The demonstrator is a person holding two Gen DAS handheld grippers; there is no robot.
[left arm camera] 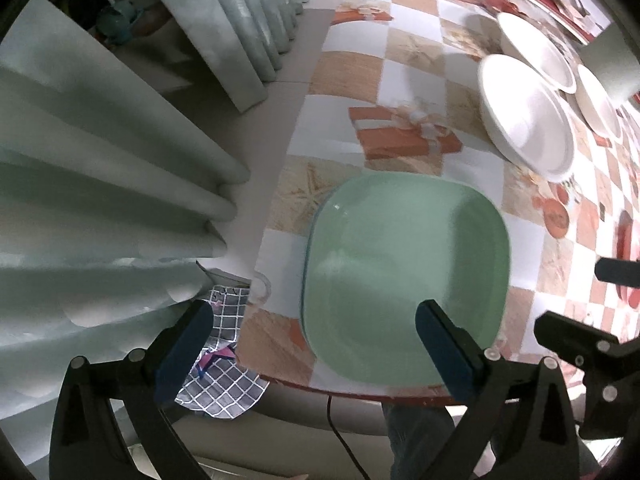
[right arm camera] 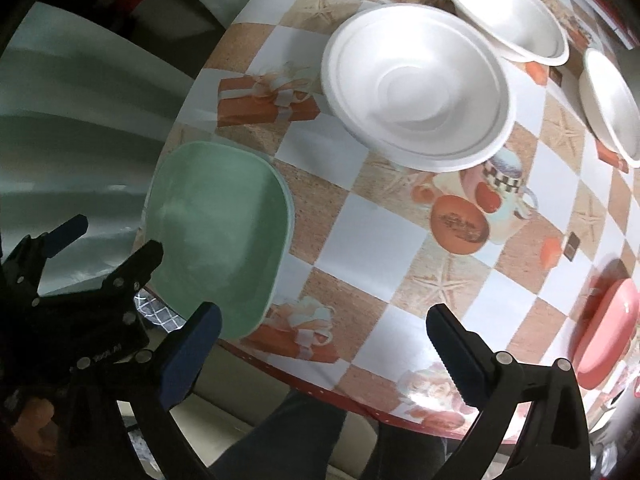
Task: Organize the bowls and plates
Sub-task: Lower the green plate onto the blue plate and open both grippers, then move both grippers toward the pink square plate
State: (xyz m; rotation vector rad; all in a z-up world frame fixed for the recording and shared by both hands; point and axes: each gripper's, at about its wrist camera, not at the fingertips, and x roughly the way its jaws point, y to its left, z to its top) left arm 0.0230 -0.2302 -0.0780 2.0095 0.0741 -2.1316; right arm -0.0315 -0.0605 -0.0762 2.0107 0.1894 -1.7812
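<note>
Grippers come first from where one stands: the left gripper (left arm camera: 314, 344) hangs over the near table edge with its jaws spread wide and holding nothing, and the right gripper (right arm camera: 324, 344) beside it is just as wide and just as empty. Just beyond the left one lies a green plate (left arm camera: 404, 276), flat on the checked tablecloth (right arm camera: 372, 236) close to the edge, one blue finger (left arm camera: 444, 352) over its near rim. Farther in sit three white bowls, the closest (right arm camera: 416, 88) near the middle, the other two (right arm camera: 512, 12) (right arm camera: 612, 108) behind and to the right. This looks like the reaching step, nothing yet gathered; the next move likely calls for closing on a rim and carrying like pieces together. Only the right view shows the pink plate (right arm camera: 608, 328) clearly, at the table's right side; only the left view shows the curtain (left arm camera: 100, 184) and a checked cloth (left arm camera: 224, 384) below the edge.
</note>
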